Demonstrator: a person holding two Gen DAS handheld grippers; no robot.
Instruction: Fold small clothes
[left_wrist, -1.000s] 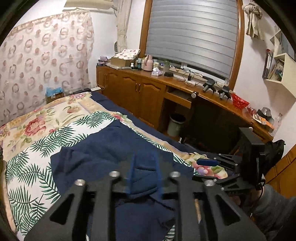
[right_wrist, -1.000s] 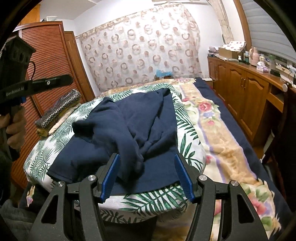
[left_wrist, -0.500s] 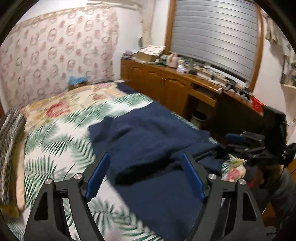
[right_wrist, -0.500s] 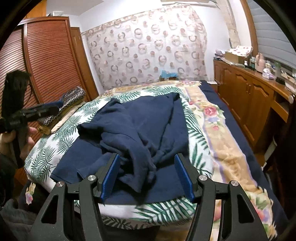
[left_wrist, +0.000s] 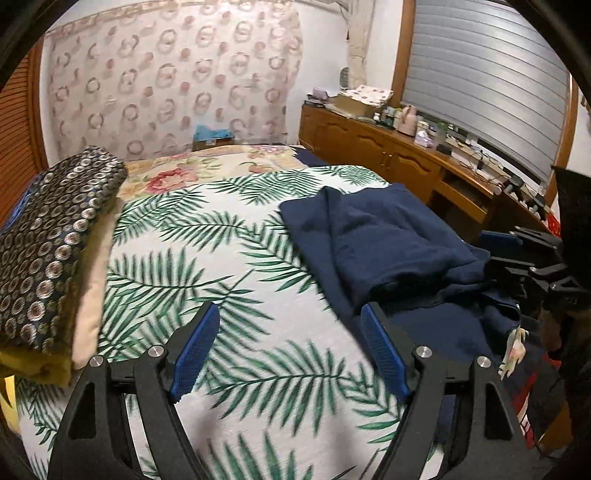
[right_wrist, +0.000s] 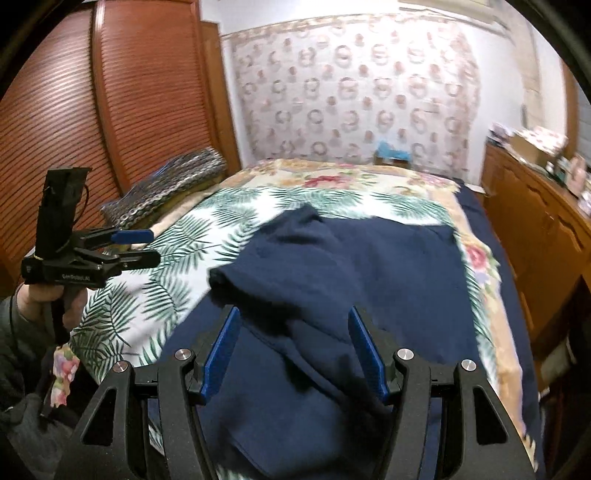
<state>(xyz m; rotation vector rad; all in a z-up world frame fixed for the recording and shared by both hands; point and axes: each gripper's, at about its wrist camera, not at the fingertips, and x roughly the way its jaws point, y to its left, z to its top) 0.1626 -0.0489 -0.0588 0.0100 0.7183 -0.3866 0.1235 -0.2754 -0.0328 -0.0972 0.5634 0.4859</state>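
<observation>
Bedspread (left_wrist: 229, 280) of palm-leaf print bears the navy garment (right_wrist: 369, 280), soft, light and floppy by its look, best pinched at a hem; left of the garment lies open room, its near edge overhangs, and both the left gripper (left_wrist: 288, 354) and right gripper (right_wrist: 295, 350) gape empty.

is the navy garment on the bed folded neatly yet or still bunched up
Still bunched up. The navy garment lies partly doubled over itself in a rumpled hump with uneven edges on the leaf-print cover, not a flat, squared fold.
</observation>
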